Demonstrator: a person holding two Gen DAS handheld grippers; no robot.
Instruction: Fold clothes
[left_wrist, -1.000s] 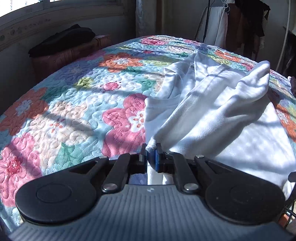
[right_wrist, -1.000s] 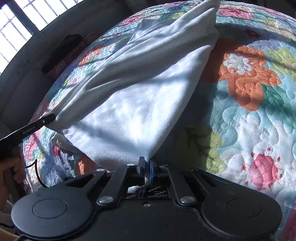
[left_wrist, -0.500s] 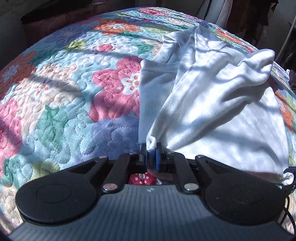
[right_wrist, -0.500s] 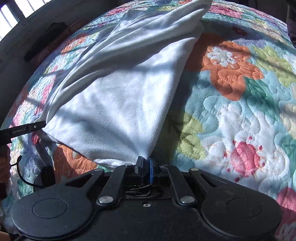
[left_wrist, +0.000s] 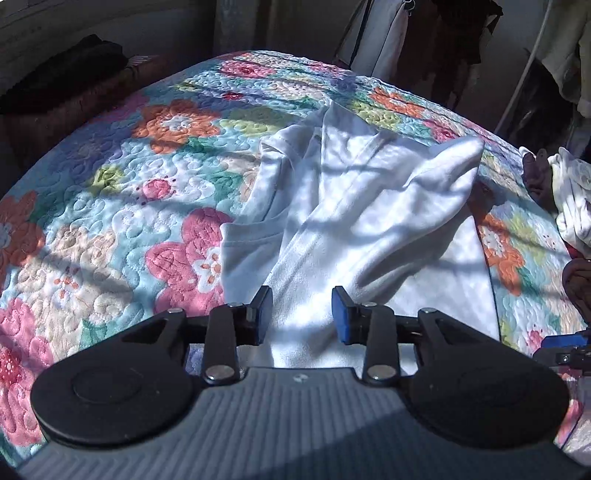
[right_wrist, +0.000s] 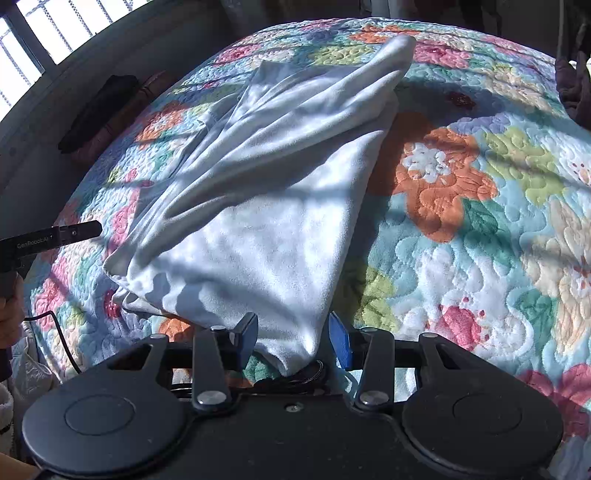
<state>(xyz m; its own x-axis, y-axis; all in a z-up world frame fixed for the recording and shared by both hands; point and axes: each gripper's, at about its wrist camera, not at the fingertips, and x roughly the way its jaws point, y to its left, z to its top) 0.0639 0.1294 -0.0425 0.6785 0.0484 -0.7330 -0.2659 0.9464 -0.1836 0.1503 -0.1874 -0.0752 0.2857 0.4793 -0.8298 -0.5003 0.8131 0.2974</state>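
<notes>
A white garment (left_wrist: 354, 221) lies loosely folded on the flowered quilt (left_wrist: 110, 221). My left gripper (left_wrist: 301, 314) hangs just above the garment's near left edge. Its jaws are opening and the blue pads stand apart from the cloth, which lies below the gap. In the right wrist view the same white garment (right_wrist: 266, 206) spreads out ahead. My right gripper (right_wrist: 291, 338) hovers over its near right corner, jaws opening. That corner sits between the pads, with no pad pressing on it. The left gripper's finger (right_wrist: 74, 232) shows at the left edge.
The quilt (right_wrist: 480, 221) covers a bed. A dark bundle (left_wrist: 62, 70) sits on a brown chest by the wall at the back left. Hanging clothes (left_wrist: 424, 40) stand behind the bed. A heap of other clothes (left_wrist: 569, 199) lies at the quilt's right edge.
Both grippers have let go of the garment's corners and their jaws have spread. Both have risen from the quilt. The garment has dropped flat.
</notes>
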